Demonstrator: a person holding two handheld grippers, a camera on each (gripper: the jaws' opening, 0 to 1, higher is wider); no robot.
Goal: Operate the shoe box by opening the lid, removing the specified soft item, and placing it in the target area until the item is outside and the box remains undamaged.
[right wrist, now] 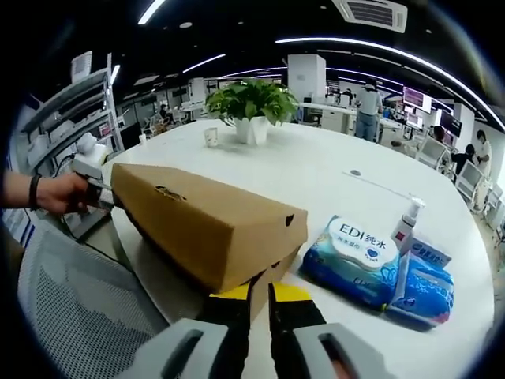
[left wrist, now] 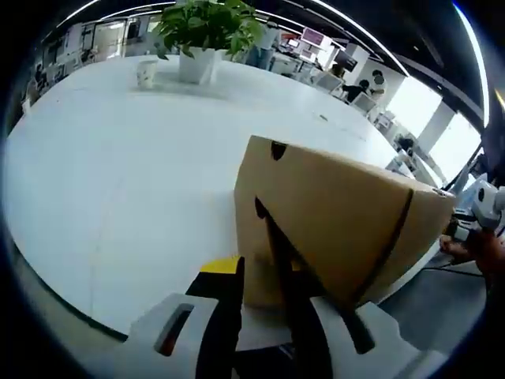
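We note black jaws on the left gripper (left wrist: 264,296), long and tapering, rising from a white moulded body with an orange-red slot on its left side. The right gripper (right wrist: 259,304) has matching black jaws on a pale grey body. The person's hand (right wrist: 59,192) wears a dark wristband

Shoe box (right wrist: 207,221) on table (right wrist: 331,170), wipes pack (right wrist: 355,257) beside it.
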